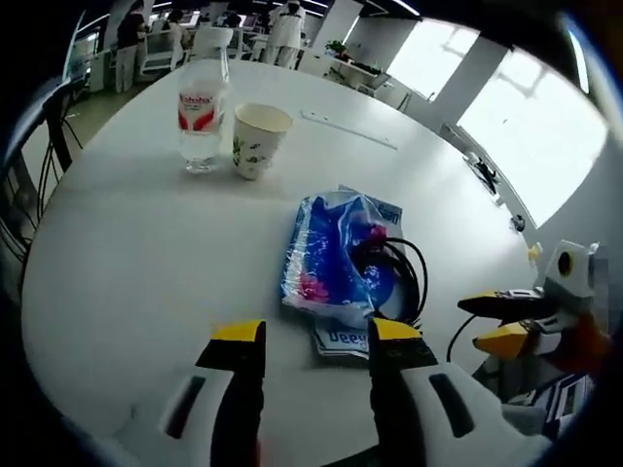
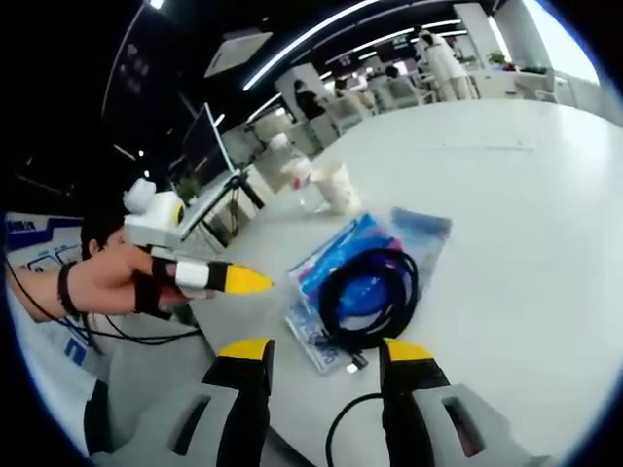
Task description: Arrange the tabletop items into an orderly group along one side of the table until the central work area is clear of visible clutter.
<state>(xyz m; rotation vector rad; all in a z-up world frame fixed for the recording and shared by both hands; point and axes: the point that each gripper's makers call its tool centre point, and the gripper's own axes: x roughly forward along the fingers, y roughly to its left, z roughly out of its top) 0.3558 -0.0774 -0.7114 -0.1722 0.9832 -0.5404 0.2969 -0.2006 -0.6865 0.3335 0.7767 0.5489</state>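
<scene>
The blue plastic packet (image 1: 331, 255), with a coiled black cable (image 2: 368, 292) lying on top of it, sits near the middle of the white desk (image 1: 146, 253), directly ahead of both hand-held grippers. In the left gripper view it lies just beyond the left hand-held gripper (image 1: 313, 342), slightly toward that gripper's right jaw, its long axis running away from the camera. In the right gripper view it lies just past the right hand-held gripper (image 2: 324, 352), long axis slanting up to the right. Both stand with jaws parted and nothing between them. Either looks about equally near; I judge the right one better lined up with the cable. A water bottle (image 1: 202, 109) and a paper cup (image 1: 258, 138) stand side by side farther along the desk, well apart from the packet, perhaps marking the side to group along. The desk is smooth and rounded; behind it lies a bright open office with large windows.
</scene>
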